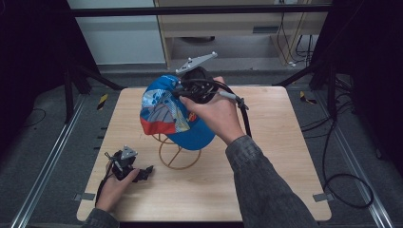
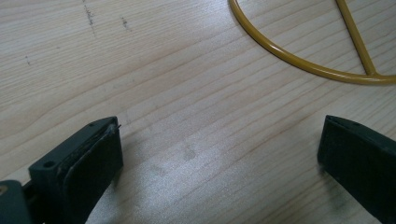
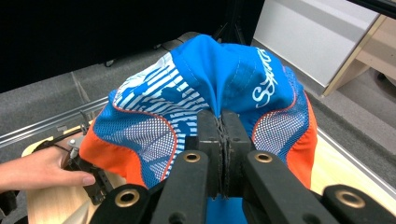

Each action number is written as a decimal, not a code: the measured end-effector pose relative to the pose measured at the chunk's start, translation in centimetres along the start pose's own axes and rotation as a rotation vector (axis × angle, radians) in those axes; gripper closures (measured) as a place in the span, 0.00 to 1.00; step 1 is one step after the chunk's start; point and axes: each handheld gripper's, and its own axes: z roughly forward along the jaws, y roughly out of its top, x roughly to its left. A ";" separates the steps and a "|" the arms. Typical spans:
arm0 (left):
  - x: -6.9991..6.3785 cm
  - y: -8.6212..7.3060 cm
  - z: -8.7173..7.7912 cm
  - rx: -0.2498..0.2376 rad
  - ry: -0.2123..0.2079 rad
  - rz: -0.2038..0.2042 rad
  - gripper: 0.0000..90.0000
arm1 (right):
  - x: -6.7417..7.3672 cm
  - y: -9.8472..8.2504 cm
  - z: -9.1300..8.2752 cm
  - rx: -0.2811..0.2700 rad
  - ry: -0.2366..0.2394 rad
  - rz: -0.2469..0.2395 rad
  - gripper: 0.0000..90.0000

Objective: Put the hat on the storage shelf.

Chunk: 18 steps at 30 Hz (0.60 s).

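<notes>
My right gripper (image 3: 223,140) is pinched tight on the cap (image 1: 173,114), held over the wire stand (image 1: 178,154) at bench (image 1: 266,156) centre. Left gripper (image 1: 142,173) rests spread wide and empty at 7 o'clock, clear.

Blue cap (image 1: 173,114) with white striped print, mesh panels, orange trim and white script, held above the desk (image 1: 280,142), its crown fabric pinched into a fold. Below it, a yellow wire stand (image 1: 178,152) with a ring base rests on the desk.
</notes>
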 end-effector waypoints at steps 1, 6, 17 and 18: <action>0.0 0.0 0.0 0.000 -0.001 0.000 0.00 | 0.1 0.0 0.2 0.000 0.002 -0.001 0.99; 0.0 0.0 0.0 0.001 -0.001 0.000 0.00 | 0.2 0.1 0.6 0.010 0.005 -0.004 0.99; 0.0 0.0 0.0 0.000 -0.001 0.000 0.00 | 0.5 0.1 1.3 0.027 0.010 -0.008 0.99; 0.0 0.0 0.0 0.001 -0.001 0.000 0.00 | 0.5 0.1 1.4 0.030 0.012 -0.009 0.99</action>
